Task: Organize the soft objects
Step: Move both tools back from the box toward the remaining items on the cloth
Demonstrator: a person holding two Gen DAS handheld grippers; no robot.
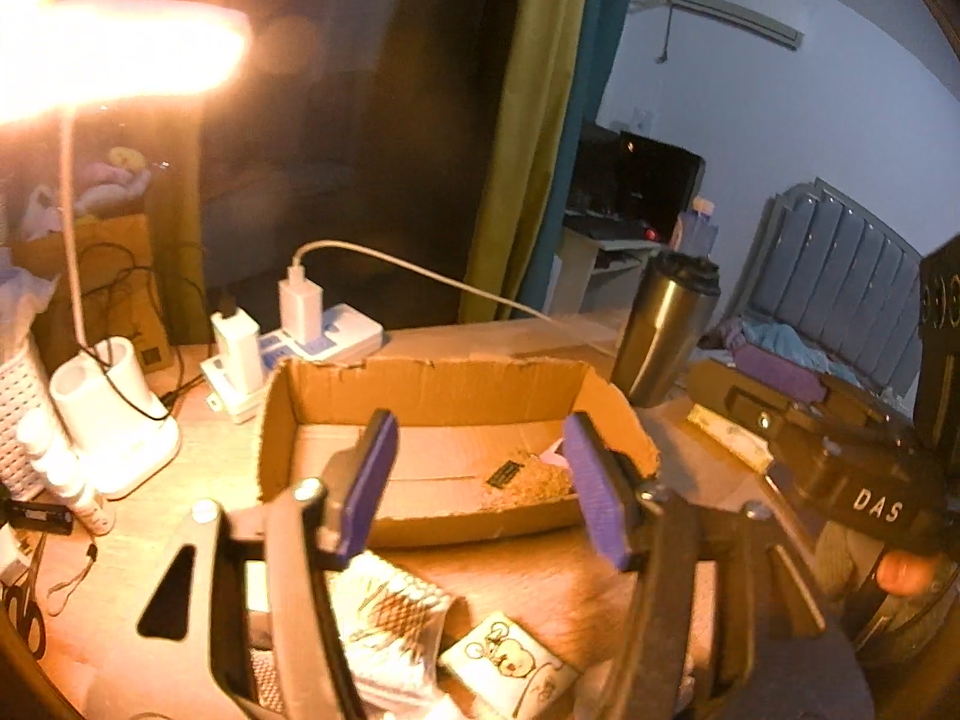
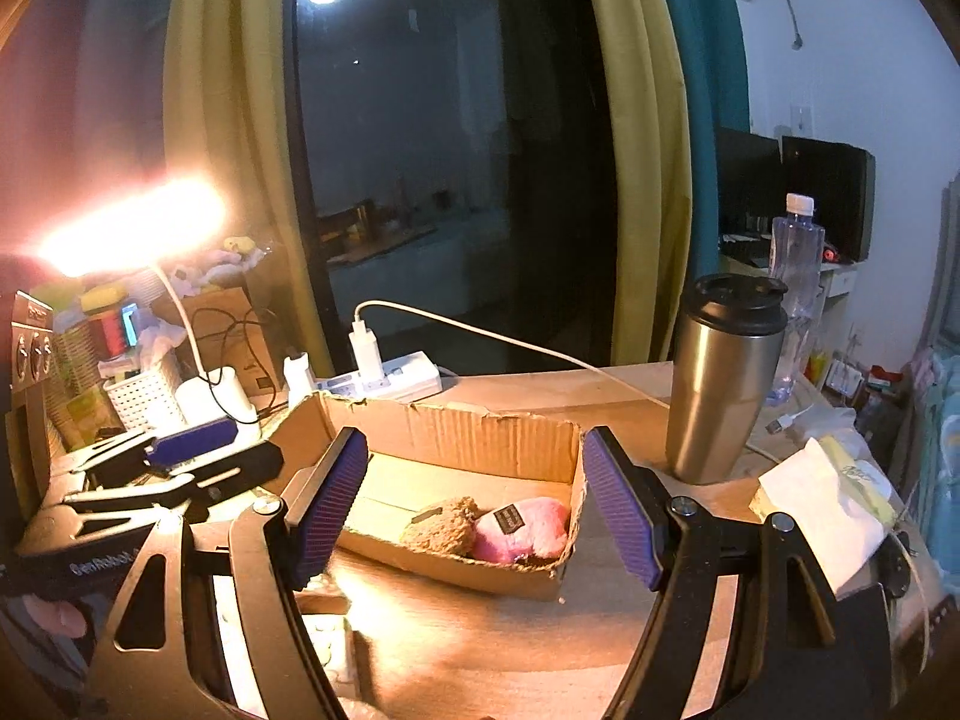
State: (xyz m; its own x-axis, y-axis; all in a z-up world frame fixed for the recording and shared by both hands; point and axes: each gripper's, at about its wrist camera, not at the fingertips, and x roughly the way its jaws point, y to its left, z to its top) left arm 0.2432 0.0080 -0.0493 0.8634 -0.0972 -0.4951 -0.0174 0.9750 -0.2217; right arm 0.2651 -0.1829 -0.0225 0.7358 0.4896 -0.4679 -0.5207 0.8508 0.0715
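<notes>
Right wrist: brown (image 2: 441,525) and pink plush (image 2: 528,525) inside cardboard box (image 2: 492,438).

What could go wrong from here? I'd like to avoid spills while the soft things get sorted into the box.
The steel tumbler stands right beside the cardboard box; a swing of the right gripper might topple it. The charger cable runs just behind the box and could snag. The lamp's glare may hide items near the left gripper.
</notes>
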